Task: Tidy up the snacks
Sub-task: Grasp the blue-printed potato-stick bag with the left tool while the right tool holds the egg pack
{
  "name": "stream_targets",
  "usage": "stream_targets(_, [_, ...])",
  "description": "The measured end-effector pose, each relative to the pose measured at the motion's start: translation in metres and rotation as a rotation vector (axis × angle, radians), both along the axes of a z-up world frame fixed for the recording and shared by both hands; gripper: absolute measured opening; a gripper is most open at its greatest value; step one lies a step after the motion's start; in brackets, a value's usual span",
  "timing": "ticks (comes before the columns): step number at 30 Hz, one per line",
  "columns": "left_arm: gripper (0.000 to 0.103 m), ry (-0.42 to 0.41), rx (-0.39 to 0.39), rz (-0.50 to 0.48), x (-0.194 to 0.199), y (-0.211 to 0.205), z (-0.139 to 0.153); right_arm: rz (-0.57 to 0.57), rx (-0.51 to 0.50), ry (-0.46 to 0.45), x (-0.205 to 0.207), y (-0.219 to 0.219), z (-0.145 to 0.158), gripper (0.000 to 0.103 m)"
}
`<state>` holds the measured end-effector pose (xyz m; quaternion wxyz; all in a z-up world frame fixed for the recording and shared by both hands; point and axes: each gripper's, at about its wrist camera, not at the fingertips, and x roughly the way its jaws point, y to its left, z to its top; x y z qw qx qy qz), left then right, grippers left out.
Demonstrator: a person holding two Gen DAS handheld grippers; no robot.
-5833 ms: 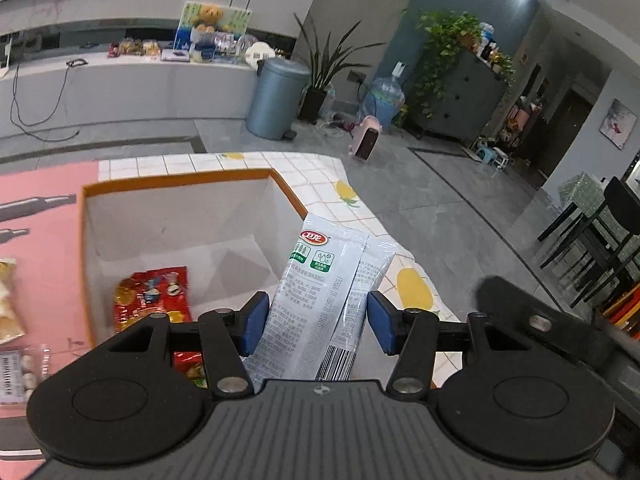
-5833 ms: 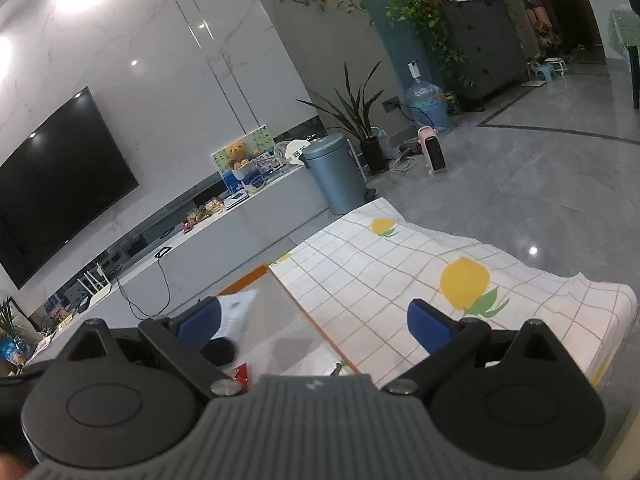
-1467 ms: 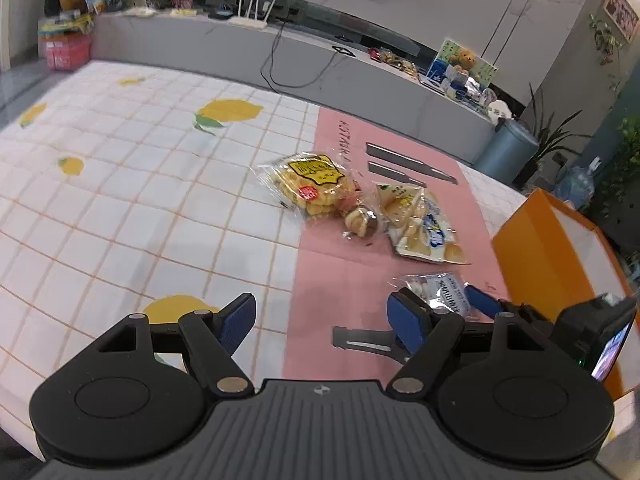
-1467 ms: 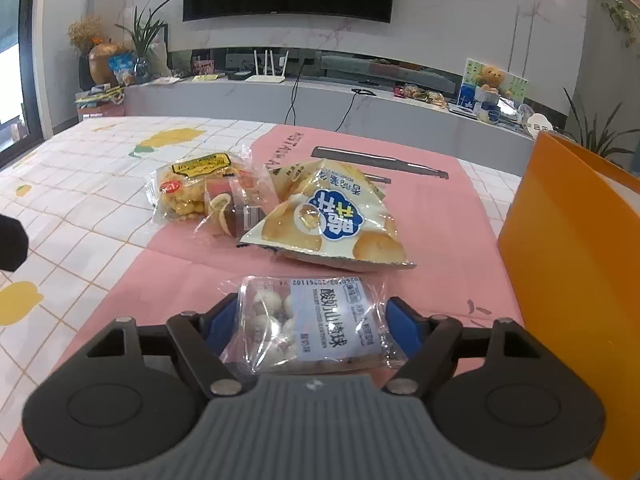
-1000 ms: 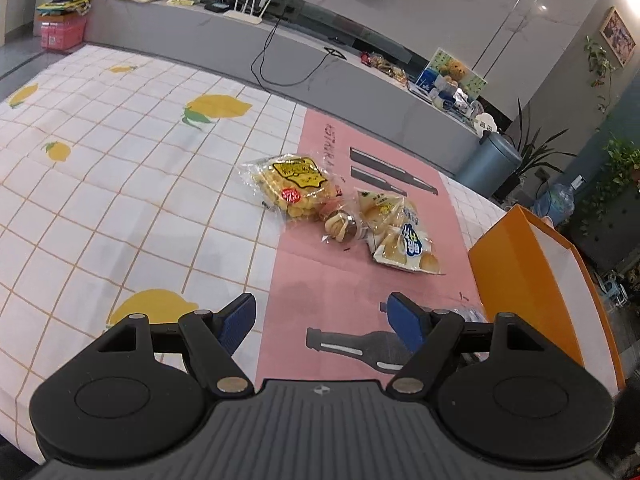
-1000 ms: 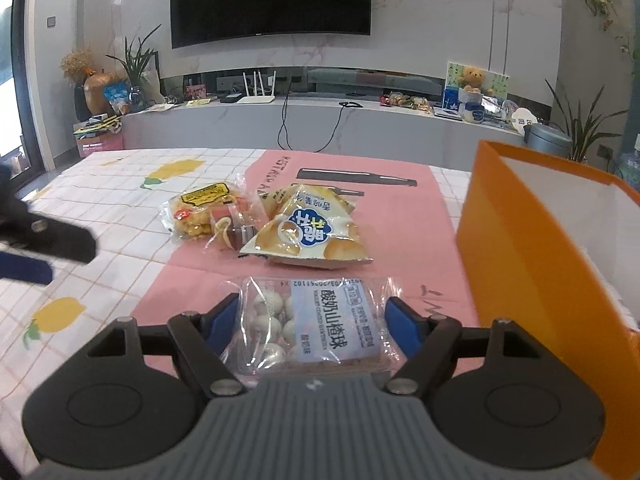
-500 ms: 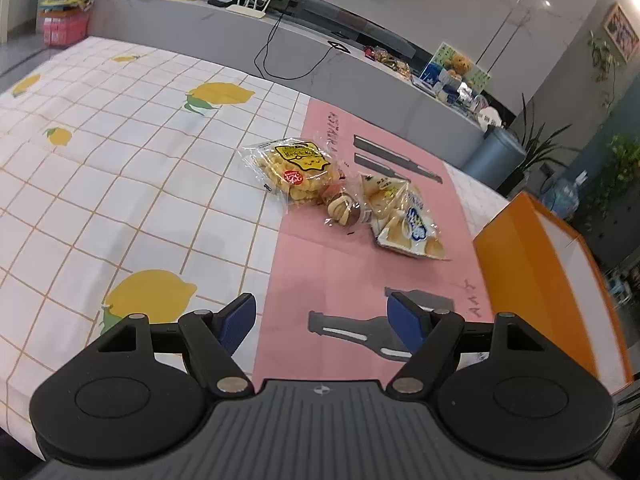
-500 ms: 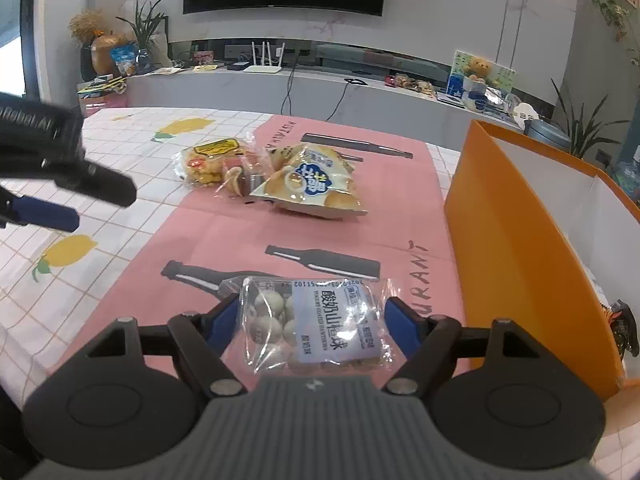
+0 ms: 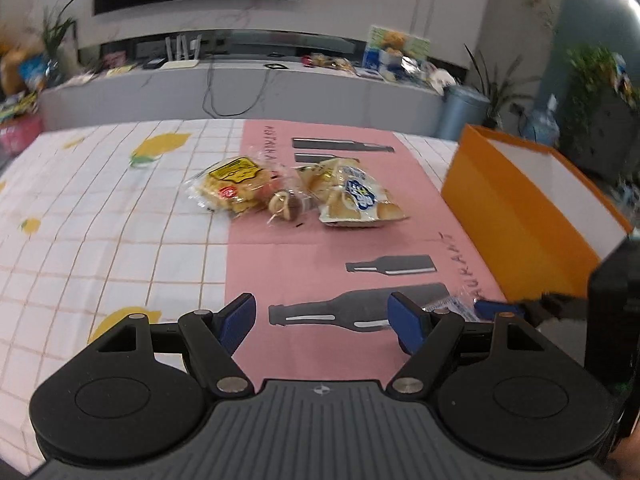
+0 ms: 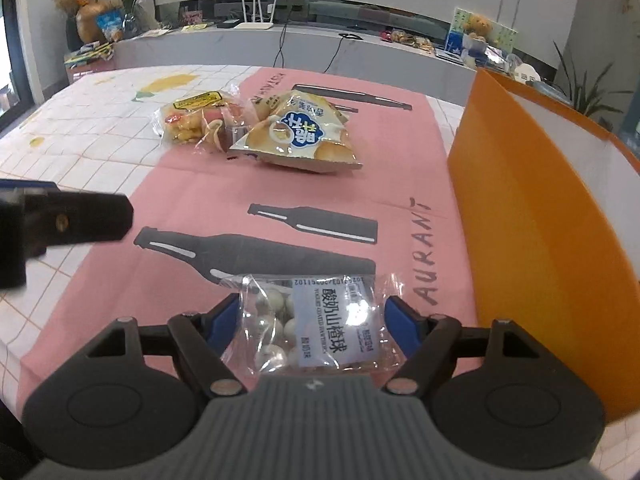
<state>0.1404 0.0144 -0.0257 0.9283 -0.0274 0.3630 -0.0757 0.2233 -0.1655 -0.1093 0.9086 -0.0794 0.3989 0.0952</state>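
- My right gripper (image 10: 316,320) pinches the clear pack of yogurt hawthorn balls (image 10: 316,324), lifted off the pink bottle-print mat (image 10: 280,184) it lay on a moment ago, beside the orange box (image 10: 532,240).
- My left gripper (image 9: 324,318) hovers, spread and empty, over the mat.
- The yellow biscuit bag (image 9: 234,188), small round pastry (image 9: 284,208) and blue-label bun bag (image 9: 356,198) wait farther back.
- Next, I judge, comes the drop into the box.

A white checked tablecloth with yellow lemons (image 9: 100,216) carries a pink bottle-print paper mat (image 9: 304,240). Three crinkly snack bags (image 9: 352,196) lie far; an orange box (image 9: 520,216) stands right.
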Motion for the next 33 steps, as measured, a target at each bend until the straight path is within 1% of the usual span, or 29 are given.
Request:
stream_targets(2, [0.088,0.006,0.014,0.021,0.007,-0.001,0.003,-0.002,0.004,0.009,0.001,-0.001,0.001,0.075])
stream_targets(6, [0.088,0.027,-0.006,0.054,0.03,0.001,0.01,-0.009,0.014,0.025,0.004,-0.004,0.003,0.075])
stream_targets(9, [0.088,0.028,-0.001,0.087,0.053,0.002,0.021,-0.013,-0.009,0.048,0.004,-0.005,0.005,0.075])
stream_targets(12, [0.088,0.035,-0.034,0.115,0.078,0.006,0.029,0.001,-0.021,0.059,0.004,-0.005,0.005,0.075])
stream_targets(14, [0.088,0.05,-0.056,0.114,0.092,0.006,0.03,0.006,-0.022,0.062,0.004,-0.005,0.005,0.075])
stream_targets(17, [0.088,0.08,-0.074,0.095,0.113,-0.002,0.025,0.001,-0.015,0.067,0.006,-0.007,0.006,0.075])
stream_targets(21, [0.088,0.124,-0.103,0.094,0.139,-0.014,0.013,0.002,-0.028,0.059,0.008,-0.007,0.003,0.076])
stream_targets(23, [0.088,0.131,-0.102,0.091,0.15,-0.022,0.007,0.006,-0.035,0.055,0.008,-0.006,0.003,0.076])
stream_targets(26, [0.088,0.122,-0.118,0.079,0.156,-0.03,0.001,0.003,-0.03,0.052,0.01,-0.008,0.002,0.076])
stream_targets(28, [0.088,0.131,-0.137,0.058,0.161,-0.037,-0.004,-0.008,-0.027,0.046,0.013,-0.01,0.002,0.076])
stream_targets(33, [0.088,0.175,-0.122,0.079,0.176,-0.052,-0.023,-0.034,-0.028,0.033,0.02,-0.014,0.001,0.076])
